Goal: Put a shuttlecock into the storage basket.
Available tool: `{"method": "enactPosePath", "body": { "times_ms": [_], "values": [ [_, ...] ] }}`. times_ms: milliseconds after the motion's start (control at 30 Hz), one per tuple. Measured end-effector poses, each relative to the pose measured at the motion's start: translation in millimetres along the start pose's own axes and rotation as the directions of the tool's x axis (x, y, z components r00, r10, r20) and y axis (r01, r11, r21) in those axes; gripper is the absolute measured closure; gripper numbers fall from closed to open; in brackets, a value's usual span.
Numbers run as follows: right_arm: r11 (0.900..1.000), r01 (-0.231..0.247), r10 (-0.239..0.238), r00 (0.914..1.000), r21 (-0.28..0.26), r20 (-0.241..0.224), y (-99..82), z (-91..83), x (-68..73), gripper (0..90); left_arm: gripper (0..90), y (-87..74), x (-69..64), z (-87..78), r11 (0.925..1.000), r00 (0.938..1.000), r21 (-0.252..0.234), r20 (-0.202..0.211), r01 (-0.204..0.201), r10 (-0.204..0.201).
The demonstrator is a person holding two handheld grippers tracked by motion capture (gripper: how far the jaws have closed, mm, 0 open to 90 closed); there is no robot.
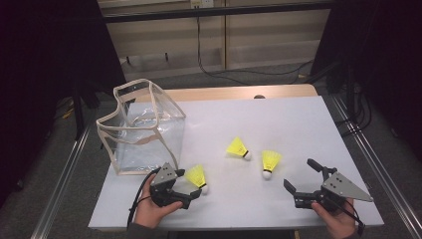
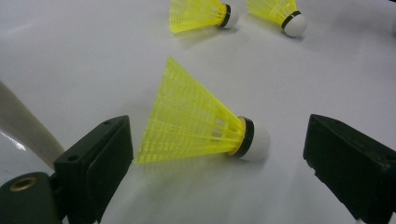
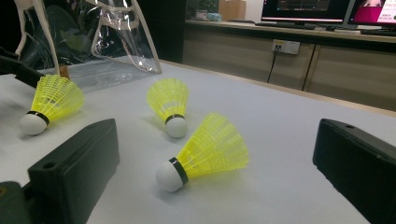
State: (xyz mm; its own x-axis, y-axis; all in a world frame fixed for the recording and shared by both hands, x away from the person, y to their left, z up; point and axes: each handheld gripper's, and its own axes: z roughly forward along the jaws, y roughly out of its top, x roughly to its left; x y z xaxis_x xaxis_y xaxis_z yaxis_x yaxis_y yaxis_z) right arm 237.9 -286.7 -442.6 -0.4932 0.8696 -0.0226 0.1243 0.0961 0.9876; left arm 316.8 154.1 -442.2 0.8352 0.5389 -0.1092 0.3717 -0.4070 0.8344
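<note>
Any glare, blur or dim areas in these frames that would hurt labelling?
High view: surroundings nearly black, table evenly lit, glare on the clear bag. Left gripper view: nearest shuttlecock sharp, a soft shadow beneath it. Right gripper view: shuttlecocks clear, bright monitors behind.

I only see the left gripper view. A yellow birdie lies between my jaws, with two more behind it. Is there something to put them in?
Observer: Yes. A clear bag stands just beyond the left gripper, with its top open.
Operator: Where's my other gripper?
Observer: The right gripper is near the table's front right corner, jaws open, holding nothing.
Operator: Which birdie is closest to it?
Observer: The right-hand birdie, with its white tip pointing toward the person.
</note>
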Motion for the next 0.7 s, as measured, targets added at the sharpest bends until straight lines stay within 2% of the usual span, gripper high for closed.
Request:
{"method": "enactPosePath", "body": {
  "times_ms": [200,433,700],
  "values": [
    [1.0,0.0,0.0,1.0,-0.001,0.0,-0.2,0.1,-0.5,0.4,8.4,3.2,2.3,3.9,1.0,1.0,0.001,0.0,-0.003,0.003],
    [1.0,0.001,-0.001,1.0,-0.003,0.0,0.0,-0.4,-1.2,0.4,9.1,6.2,4.9,6.3,0.9997,0.9998,-0.015,0.011,0.016,-0.016],
    [1.0,0.001,-0.001,1.0,-0.002,0.001,0.2,-0.8,-1.6,0.4,10.1,10.8,6.9,8.9,0.9998,0.9995,-0.002,0.023,0.021,-0.021]
  ]
}}
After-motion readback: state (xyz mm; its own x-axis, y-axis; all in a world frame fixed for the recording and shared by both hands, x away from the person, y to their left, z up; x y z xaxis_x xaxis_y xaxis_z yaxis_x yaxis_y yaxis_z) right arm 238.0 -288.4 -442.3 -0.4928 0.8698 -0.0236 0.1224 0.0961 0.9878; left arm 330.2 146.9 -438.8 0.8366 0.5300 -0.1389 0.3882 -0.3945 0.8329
